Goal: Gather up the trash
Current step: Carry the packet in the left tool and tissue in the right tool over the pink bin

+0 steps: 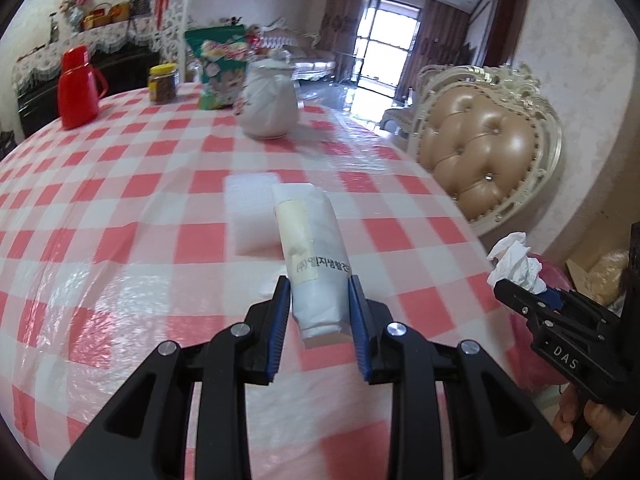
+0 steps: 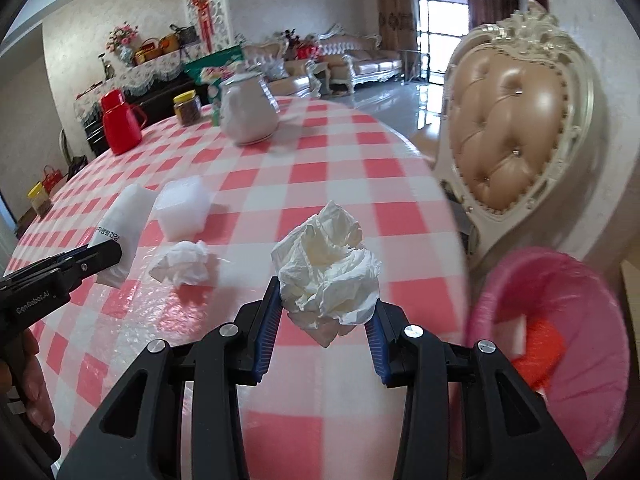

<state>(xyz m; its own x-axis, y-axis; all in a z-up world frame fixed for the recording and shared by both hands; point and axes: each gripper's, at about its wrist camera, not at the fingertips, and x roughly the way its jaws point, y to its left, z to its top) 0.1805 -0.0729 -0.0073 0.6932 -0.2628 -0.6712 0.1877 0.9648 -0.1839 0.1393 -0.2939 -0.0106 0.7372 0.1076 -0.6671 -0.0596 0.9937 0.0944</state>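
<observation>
tablecloth [image 1: 120,208]: red-and-white check, glossy
crumpled tissue [image 2: 326,276]: white
second tissue [image 2: 182,266]: white
wrapped roll [image 1: 310,256]: white, cream label, dark print
foam block [image 2: 182,208]: translucent white
bin [image 2: 560,320]: pink, orange inside
flask [image 1: 78,88]: red
jar [image 1: 163,84]: yellow lid, brown contents
teapot [image 1: 268,100]: white
snack bag [image 1: 218,68]: green, pink print
chair [image 1: 480,152]: tan tufted, cream frame
finger pads [image 1: 282,320]: blue on black

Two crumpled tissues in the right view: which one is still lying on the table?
The smaller tissue, left of the right gripper, lies loose on the tablecloth. The bigger tissue is pinched between that gripper's fingers.
</observation>
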